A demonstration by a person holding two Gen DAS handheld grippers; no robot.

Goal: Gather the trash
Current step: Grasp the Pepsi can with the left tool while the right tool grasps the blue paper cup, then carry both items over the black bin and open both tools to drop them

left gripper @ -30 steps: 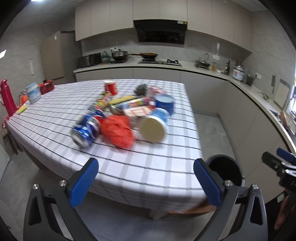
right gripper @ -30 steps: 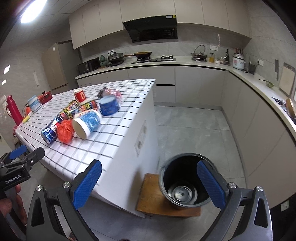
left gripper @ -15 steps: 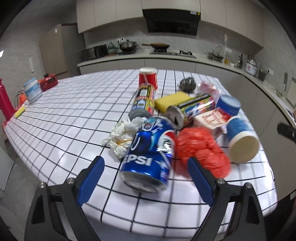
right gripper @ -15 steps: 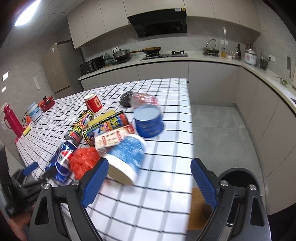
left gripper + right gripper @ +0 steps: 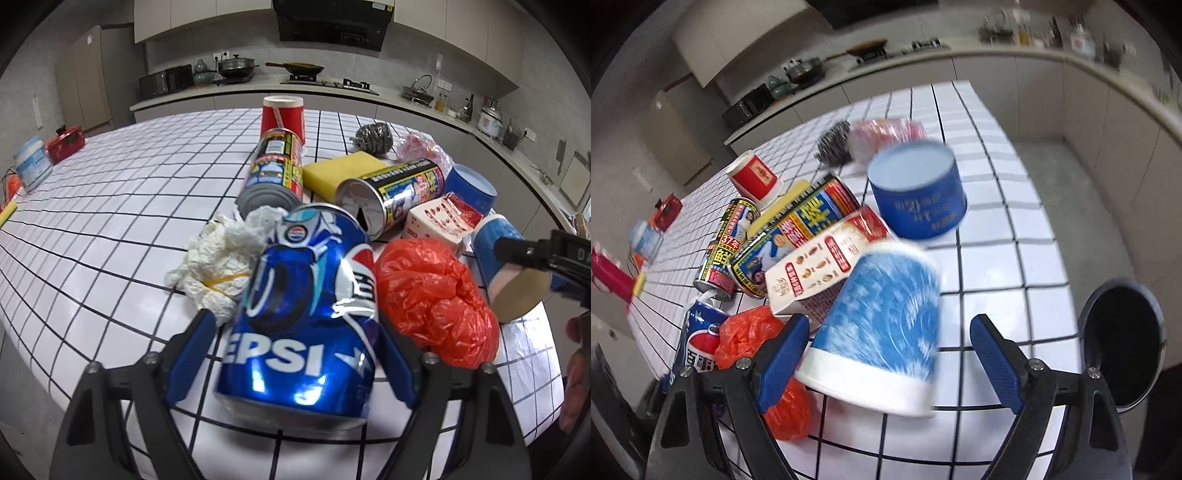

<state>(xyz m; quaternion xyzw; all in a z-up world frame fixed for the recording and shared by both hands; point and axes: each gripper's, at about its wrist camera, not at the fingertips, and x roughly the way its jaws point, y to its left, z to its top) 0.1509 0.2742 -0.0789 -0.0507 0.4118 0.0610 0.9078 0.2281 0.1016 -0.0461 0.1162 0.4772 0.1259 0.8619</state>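
A kitchen table (image 5: pixel 92 236) draped in a white cloth with a black grid fills both views. A round black bin (image 5: pixel 1123 343) stands on the floor beside its edge.

A heap of trash lies near the table's near edge. A blue paper cup (image 5: pixel 882 332), patterned and with a white rim band, lies on its side, its mouth toward the camera. It sits between the blue pads of the right gripper (image 5: pixel 890 365), whose jaws are closing; the left pad is just beside the cup, and a gap shows at the right pad.

A dented, glossy blue Pepsi can (image 5: pixel 306 314) lies on its side, long axis running away from the camera, top end farthest. The left gripper (image 5: pixel 291 362) straddles it with jaws closing; whether the pads already press it I cannot tell.

Between cup and can lies a crinkled red plastic bag (image 5: pixel 432 302). Just left of the can sits crumpled white paper (image 5: pixel 218 262) bound with a yellow rubber band.
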